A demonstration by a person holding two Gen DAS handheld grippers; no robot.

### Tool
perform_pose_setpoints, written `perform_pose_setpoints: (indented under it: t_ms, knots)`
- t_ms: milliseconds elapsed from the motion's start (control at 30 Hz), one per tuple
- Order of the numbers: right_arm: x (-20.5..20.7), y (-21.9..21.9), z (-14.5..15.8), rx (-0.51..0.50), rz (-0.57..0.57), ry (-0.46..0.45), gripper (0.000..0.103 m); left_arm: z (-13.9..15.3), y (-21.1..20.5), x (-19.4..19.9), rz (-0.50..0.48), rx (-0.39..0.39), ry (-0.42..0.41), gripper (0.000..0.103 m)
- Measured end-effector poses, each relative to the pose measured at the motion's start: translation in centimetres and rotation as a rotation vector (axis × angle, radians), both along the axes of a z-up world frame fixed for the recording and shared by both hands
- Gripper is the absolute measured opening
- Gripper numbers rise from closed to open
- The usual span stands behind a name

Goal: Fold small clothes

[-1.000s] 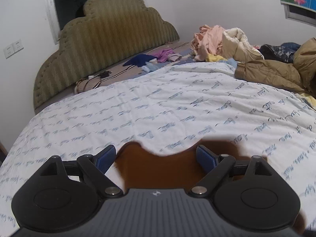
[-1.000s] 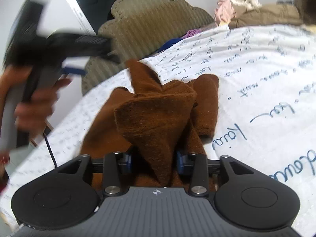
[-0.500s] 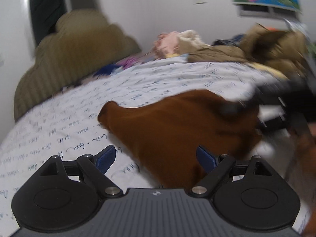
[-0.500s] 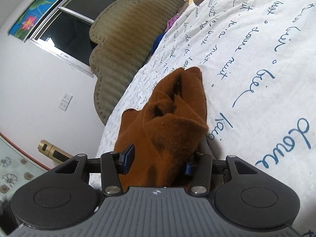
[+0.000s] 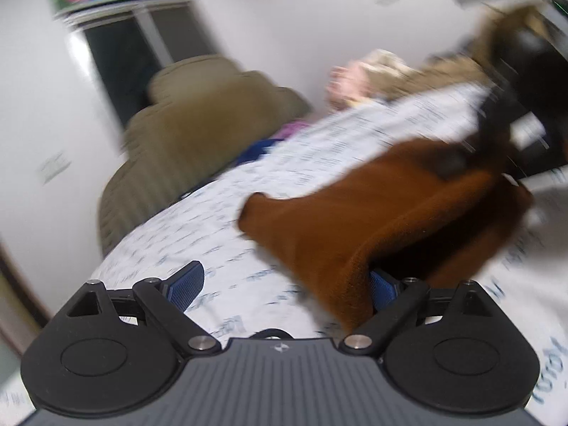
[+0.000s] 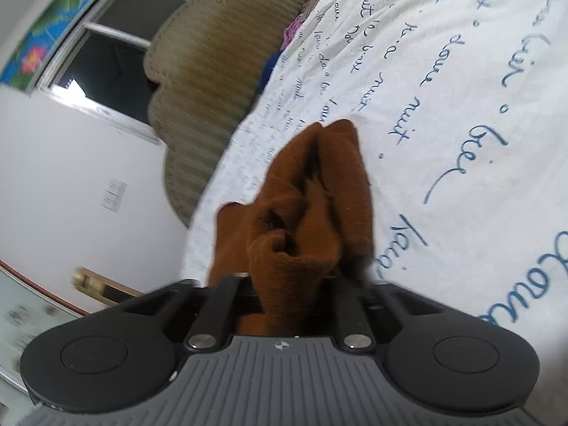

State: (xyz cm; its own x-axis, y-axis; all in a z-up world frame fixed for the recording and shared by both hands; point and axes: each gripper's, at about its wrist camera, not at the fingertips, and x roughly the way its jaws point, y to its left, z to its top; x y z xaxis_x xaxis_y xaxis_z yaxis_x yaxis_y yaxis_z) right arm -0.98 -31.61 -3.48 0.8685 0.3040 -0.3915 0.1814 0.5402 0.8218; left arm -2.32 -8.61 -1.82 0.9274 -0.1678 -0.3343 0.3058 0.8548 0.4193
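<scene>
Right gripper (image 6: pixel 284 284) jaws just closed, pinching bunched brown cloth (image 6: pixel 301 220) at frame centre over the sheet (image 6: pixel 461 124). Left gripper (image 5: pixel 284 284) wide, just opening further; cloth edge drapes lower right, ungripped. Step: picking up to spread. Next: left needs a free corner.

The right gripper (image 6: pixel 284 284) has just been closing its jaws on a bunched fold of a brown garment (image 6: pixel 309 209), and now pinches the cloth tight. The rest of the garment trails forward in creased ridges onto a white bedspread (image 6: pixel 461 88) printed with blue handwriting. Behind it rises a scalloped olive headboard (image 6: pixel 213 71), with a dark window (image 6: pixel 117 56) in the white wall beside it and a flowered blue picture (image 6: pixel 53 32) at the window's far edge.
</scene>
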Motion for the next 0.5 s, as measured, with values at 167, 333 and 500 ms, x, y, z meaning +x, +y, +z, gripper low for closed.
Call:
perform_pose_setpoints:
  t_ms: [167,333,500]
  knots:
    - [-0.9,2.0,0.2,-0.001,0.094,-0.033,0.013,0.4,2.5,1.1,0.061,-0.095,0.093,0.095]
    - [-1.2,1.9,-0.4,-0.077,0.042,0.024,0.013,0.2,2.5,-0.3,-0.012,-0.062,0.122,0.095]
    - [-2.6,0.5,-0.2,-0.036,0.034,0.012,0.029,2.8,3.9,-2.2,-0.097,-0.181,0.13,0.094]
